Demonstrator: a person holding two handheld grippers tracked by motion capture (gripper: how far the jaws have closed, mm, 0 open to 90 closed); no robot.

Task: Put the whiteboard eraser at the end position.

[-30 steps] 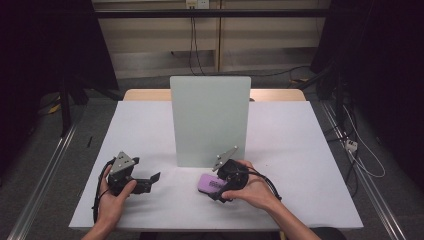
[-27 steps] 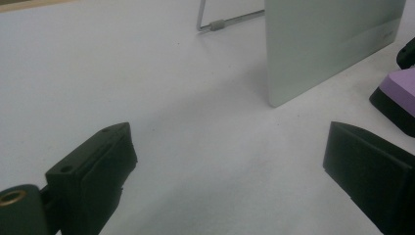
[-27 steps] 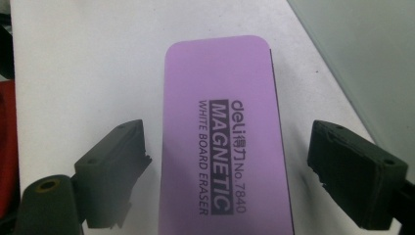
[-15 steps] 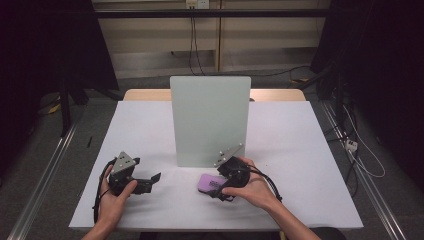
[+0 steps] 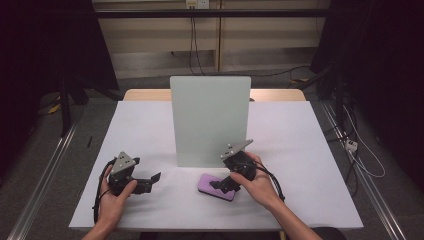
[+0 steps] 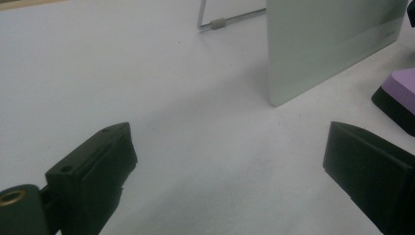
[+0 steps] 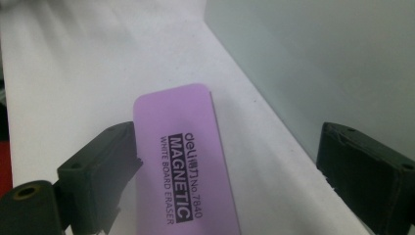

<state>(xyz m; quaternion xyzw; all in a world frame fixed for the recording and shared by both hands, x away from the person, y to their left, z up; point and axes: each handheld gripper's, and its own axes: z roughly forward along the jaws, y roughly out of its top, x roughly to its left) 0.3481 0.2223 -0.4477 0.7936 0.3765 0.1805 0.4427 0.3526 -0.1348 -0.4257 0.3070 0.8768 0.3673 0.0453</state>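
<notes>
My right gripper hovers over the purple whiteboard eraser, which lies flat on the white table just before the upright whiteboard. Its jaws have just been opening and now stand wide, gripping nothing. My left gripper rests open and empty, well apart from the eraser.

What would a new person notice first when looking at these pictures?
First the pale upright board, which stands in the middle of the white table. Next the purple whiteboard eraser, which lies flat just in front of the board, with the right gripper over it; the right gripper view shows its jaws wide, one beside the eraser's edge. The left gripper rests open on the table at the left, away from the eraser.
</notes>
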